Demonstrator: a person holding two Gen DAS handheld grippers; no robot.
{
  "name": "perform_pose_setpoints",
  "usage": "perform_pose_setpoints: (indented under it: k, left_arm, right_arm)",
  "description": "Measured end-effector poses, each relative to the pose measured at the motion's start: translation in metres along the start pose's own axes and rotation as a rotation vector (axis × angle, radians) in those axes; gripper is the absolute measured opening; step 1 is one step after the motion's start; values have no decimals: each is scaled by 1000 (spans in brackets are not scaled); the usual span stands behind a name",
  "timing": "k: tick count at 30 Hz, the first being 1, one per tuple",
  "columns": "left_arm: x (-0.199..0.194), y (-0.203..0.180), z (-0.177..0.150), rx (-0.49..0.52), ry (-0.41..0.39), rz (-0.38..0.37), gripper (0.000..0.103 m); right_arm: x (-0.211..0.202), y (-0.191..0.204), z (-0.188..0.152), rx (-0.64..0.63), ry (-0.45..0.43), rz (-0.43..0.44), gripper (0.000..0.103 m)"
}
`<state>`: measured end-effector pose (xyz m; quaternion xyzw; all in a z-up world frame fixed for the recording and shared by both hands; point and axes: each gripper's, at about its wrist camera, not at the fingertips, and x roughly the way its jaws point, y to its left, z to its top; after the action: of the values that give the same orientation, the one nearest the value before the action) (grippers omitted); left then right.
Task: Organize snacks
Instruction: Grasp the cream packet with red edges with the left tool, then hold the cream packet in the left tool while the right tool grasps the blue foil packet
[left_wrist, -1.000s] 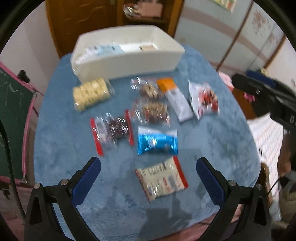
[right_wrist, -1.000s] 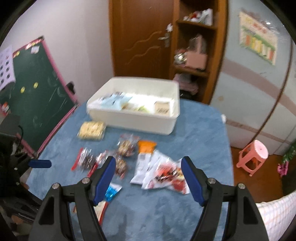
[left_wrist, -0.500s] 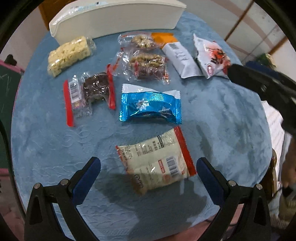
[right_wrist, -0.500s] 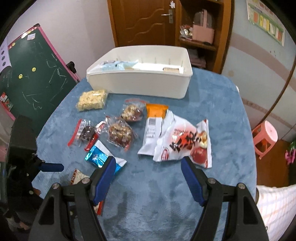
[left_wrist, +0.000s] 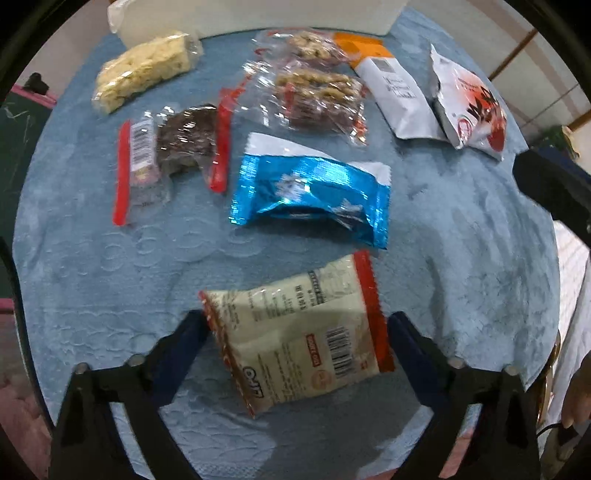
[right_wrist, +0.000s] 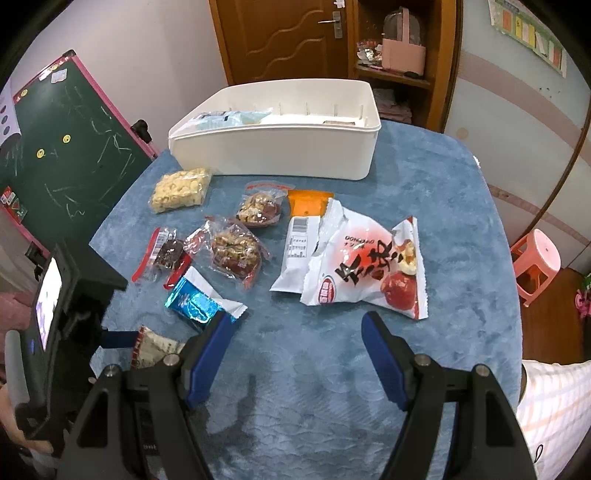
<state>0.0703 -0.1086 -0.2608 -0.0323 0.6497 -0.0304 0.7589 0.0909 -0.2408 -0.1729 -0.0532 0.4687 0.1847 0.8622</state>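
Observation:
Several snack packs lie on a blue tablecloth (left_wrist: 461, 266). My left gripper (left_wrist: 295, 328) is open, its fingers either side of a cream pack with red edges (left_wrist: 303, 332), low over it. Beyond it lie a blue foil pack (left_wrist: 314, 192), a dark date pack (left_wrist: 173, 147) and a nut pack (left_wrist: 317, 96). My right gripper (right_wrist: 295, 332) is open and empty above bare cloth, just short of a white-and-red jujube bag (right_wrist: 369, 269). The white storage bin (right_wrist: 280, 147) stands at the far side and holds a few packs.
A bag of pale puffs (right_wrist: 181, 188) lies near the bin's left end. A white sachet with an orange top (right_wrist: 303, 236) lies beside the jujube bag. A green chalkboard (right_wrist: 55, 155) stands left of the table. A pink stool (right_wrist: 535, 266) stands to the right.
My left gripper has dropped forward and down until the cream pack sits between its fingers. My right gripper has lowered and moved closer to the jujube bag. No pack has moved.

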Motion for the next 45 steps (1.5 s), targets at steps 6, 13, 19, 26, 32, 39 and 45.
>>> perform_pose_setpoints:
  k: [6, 13, 19, 26, 32, 39, 45]
  left_arm:
    - [-10, 13, -3, -42, -21, -9, 63]
    - [-15, 34, -1, -39, -25, -24, 56]
    - [-29, 60, 3, -69, -54, 19, 54]
    - [-32, 97, 8, -138, -69, 19, 54]
    - [-36, 120, 5, -169, -69, 14, 54]
    - [-37, 140, 9, -168, -66, 11, 54]
    - [-35, 144, 2, -166, -75, 20, 54]
  right_arm:
    - [2, 6, 0, -17, 1, 12, 74]
    - [3, 16, 2, -45, 4, 15, 74]
    - [6, 25, 1, -70, 13, 15, 74]
    - [17, 43, 3, -138, 49, 46, 74]
    - [34, 72, 3, -262, 92, 97, 74]
    - [68, 93, 13, -404, 138, 84, 74]
    - [102, 91, 16, -412, 240, 130, 71]
